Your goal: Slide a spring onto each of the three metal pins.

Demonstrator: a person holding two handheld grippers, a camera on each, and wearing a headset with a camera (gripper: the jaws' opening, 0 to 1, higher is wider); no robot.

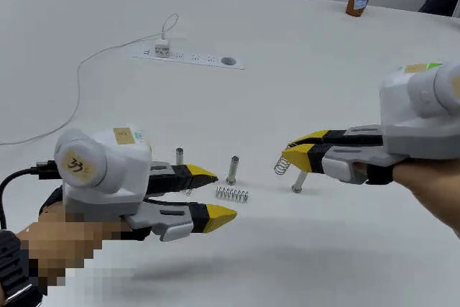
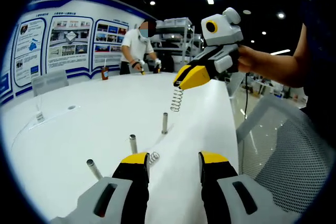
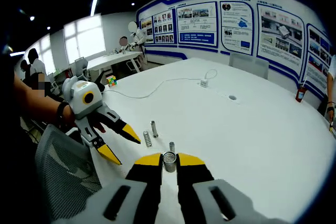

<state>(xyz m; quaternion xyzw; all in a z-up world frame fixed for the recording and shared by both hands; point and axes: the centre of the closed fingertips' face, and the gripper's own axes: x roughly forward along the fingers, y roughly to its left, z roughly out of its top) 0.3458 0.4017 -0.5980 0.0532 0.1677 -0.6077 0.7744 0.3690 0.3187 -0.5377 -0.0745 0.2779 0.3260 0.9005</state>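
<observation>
All three pins (image 1: 233,169) stand bare; the right gripper (image 1: 287,153) pinches a spring (image 1: 282,166) between its fingers, the left gripper (image 2: 176,157) has fingers spread.

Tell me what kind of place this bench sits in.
Probably a company showroom or demo lab: blue-and-white illustrated display boards line the wall, the large white table carries a white power strip, and another person stands beyond its far edge.
</observation>
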